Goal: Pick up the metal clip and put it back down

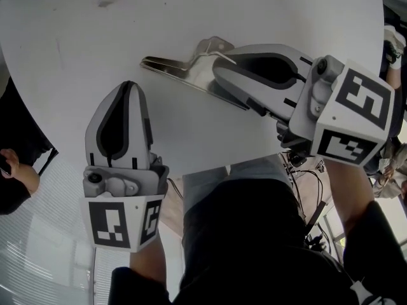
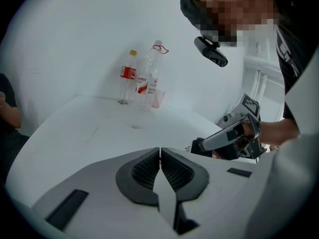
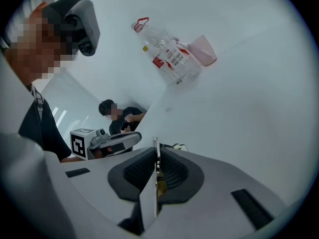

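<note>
The right gripper (image 3: 156, 161) is clamped on the metal clip (image 3: 155, 144). In the right gripper view its two dark ribbed pads (image 3: 137, 171) press from either side on a thin metal edge that stands up between them and pokes out a little past the tips. From the head view, the right gripper (image 1: 219, 70) reaches in from the right side and grips the clip (image 1: 181, 67) near its wider end. The clip's narrow, flat end points away to the left over the white surface (image 1: 191, 11). The clip sits low over the surface, but I cannot tell whether it touches it.

The left gripper (image 2: 160, 152) has its jaws pressed together with nothing between them; the pads meet along a thin line. In the head view the left gripper (image 1: 130, 86) points up the frame, near the clip's narrow end but apart from it, with its marker cube (image 1: 121, 224) close to the person's body.

Along the far edge of the round surface stand a small bottle (image 2: 127, 78) with a yellow cap and red label, a taller clear bottle (image 2: 152, 73) just beside it, and a pink object (image 2: 158, 100) at the clear bottle's foot. Well behind the surface, another person in dark clothes (image 3: 122, 114) sits.
</note>
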